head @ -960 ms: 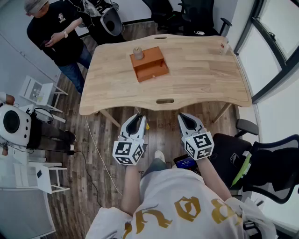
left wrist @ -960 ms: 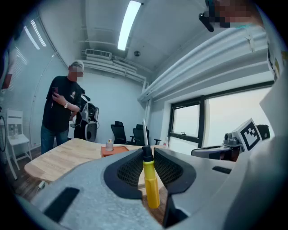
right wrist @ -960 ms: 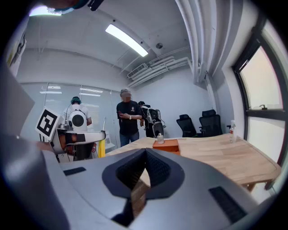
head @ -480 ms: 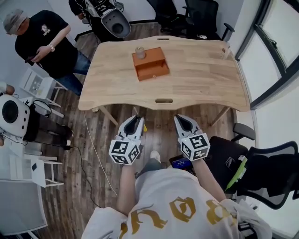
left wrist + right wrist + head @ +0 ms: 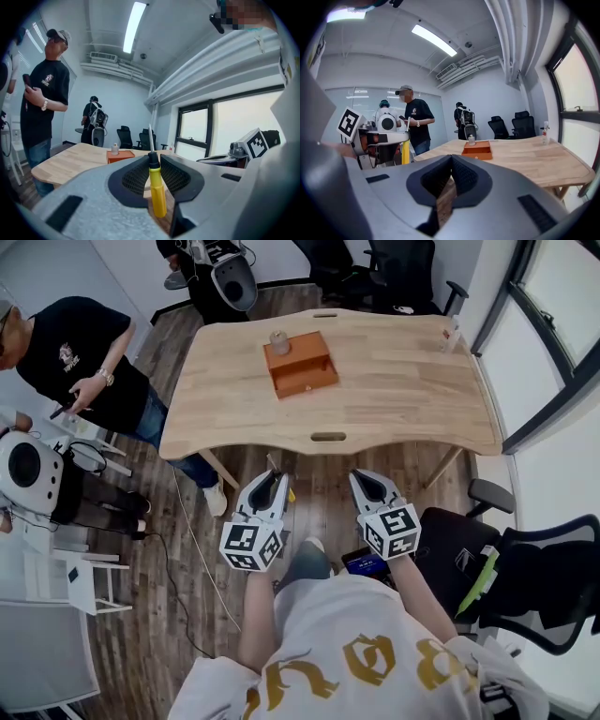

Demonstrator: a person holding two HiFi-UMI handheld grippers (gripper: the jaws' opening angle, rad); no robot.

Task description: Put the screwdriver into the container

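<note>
Left tongs (image 5: 152,161) gripped the screwdriver (image 5: 157,192) upright; right tongs (image 5: 451,161) were clenched, empty. Both hung short of the table (image 5: 403,390) bearing the container (image 5: 302,365).

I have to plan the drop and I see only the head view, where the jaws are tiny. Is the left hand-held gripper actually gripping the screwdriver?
Observer: Yes. The left gripper view shows the left hand-held gripper shut on the screwdriver at its black collar.
Operator: Which way does it point?
Observer: Upright: the metal shaft rises above the jaws and the yellow handle hangs below them.
Operator: And the other one?
Observer: In the right gripper view, the right hand-held gripper has its jaws together with nothing between them.
</note>
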